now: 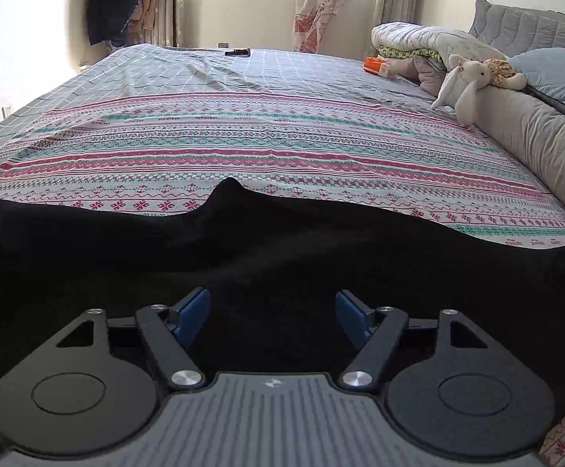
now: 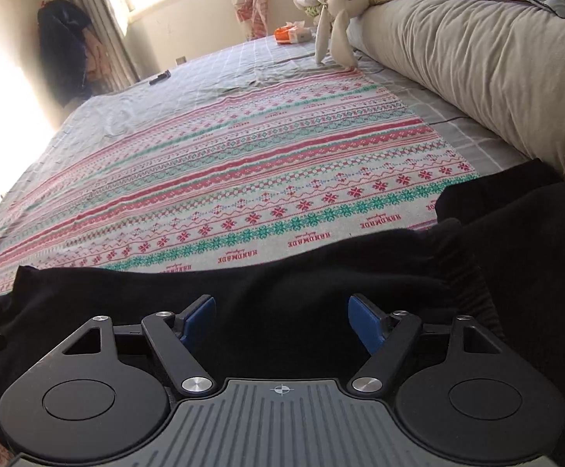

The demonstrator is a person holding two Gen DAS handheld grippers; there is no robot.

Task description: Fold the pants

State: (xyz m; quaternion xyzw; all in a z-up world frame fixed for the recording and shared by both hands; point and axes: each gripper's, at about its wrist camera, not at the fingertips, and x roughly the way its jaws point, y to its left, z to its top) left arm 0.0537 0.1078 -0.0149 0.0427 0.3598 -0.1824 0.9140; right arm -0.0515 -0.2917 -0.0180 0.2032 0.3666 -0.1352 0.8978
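Note:
Black pants [image 1: 282, 241] lie spread across the near edge of a bed, on a pink-and-green patterned blanket [image 1: 243, 148]. My left gripper [image 1: 272, 299] hovers just over the dark cloth. Its blue pads [image 1: 193, 311] stand wide apart with nothing pinched between them. In the right wrist view the same pants [image 2: 321, 272] run across the foreground, with a ribbed waistband [image 2: 469, 284] bunched at the right. My right gripper [image 2: 281, 303] is open above the fabric, its pads [image 2: 366, 323] clear of it. The pants' near edge is hidden under both grippers.
A long beige bolster [image 2: 476, 70] lines the bed's right side, with a white plush rabbit [image 1: 473, 81] leaning on it. Folded quilts [image 1: 418, 43], an orange pack [image 1: 375, 65] and a small black object [image 1: 237, 52] lie farther back on the grey checked sheet [image 1: 165, 66].

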